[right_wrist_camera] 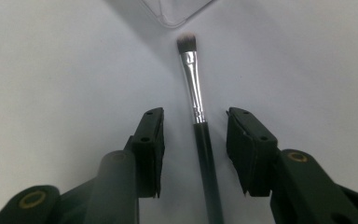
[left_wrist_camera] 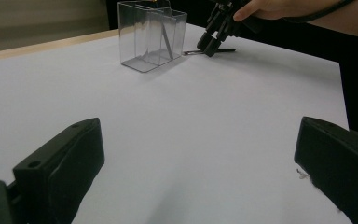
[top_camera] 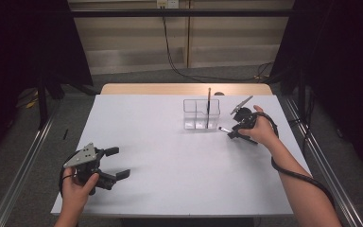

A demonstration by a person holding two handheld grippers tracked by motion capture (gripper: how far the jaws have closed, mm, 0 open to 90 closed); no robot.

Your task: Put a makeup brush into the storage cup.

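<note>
A small makeup brush (right_wrist_camera: 196, 93) with a black handle, silver ferrule and dark bristles lies flat on the white table (top_camera: 170, 161), just right of a clear divided organizer (top_camera: 201, 114). My right gripper (right_wrist_camera: 195, 116) straddles the brush handle, its jaws on either side with a gap showing on both sides, so it is open. The high view has that gripper (top_camera: 231, 132) low over the brush (top_camera: 224, 129). A dark stick-like item (top_camera: 208, 106) stands upright in the organizer. My left gripper (top_camera: 118, 163) rests wide open at the table's front left, with nothing between its jaws.
In the left gripper view the organizer (left_wrist_camera: 151, 35) and the other hand's gripper (left_wrist_camera: 207, 46) sit far across bare white tabletop. A wooden strip (top_camera: 184, 89) runs along the table's far edge. Metal rails flank both sides, and cables lie on the floor beyond.
</note>
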